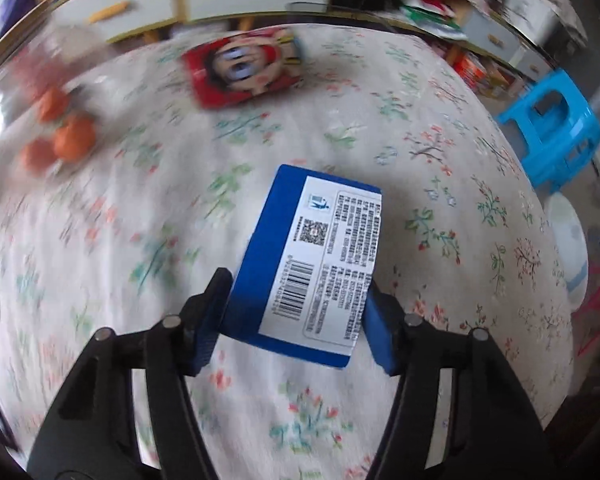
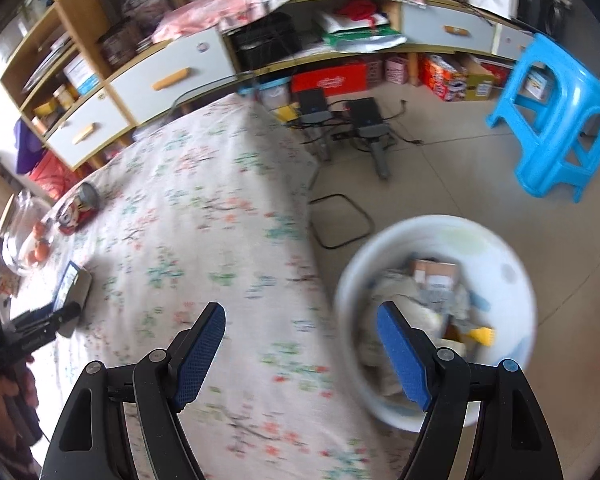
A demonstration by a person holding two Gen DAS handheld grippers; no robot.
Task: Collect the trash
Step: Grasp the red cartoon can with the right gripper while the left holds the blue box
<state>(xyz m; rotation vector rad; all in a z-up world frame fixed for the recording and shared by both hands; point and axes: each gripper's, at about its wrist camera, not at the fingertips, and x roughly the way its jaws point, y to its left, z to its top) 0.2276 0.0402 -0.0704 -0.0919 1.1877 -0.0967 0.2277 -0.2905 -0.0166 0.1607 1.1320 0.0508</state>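
Observation:
My left gripper (image 1: 296,300) is shut on a blue carton (image 1: 312,256) with a white label and barcode, held just above the flowered tablecloth (image 1: 140,240). The same carton (image 2: 70,286) and the left gripper (image 2: 56,316) show at the far left of the right wrist view. My right gripper (image 2: 300,320) is open and empty, above the table's right edge. A white trash bin (image 2: 432,240) with paper and wrappers inside stands on the floor beside the table, under the right finger.
A red cartoon-face packet (image 1: 244,68) lies at the table's far side. Oranges (image 1: 68,132) sit at the left, under a glass cover (image 2: 24,236). A blue plastic stool (image 2: 556,116) stands on the floor. Shelves and drawers (image 2: 140,80) line the far wall.

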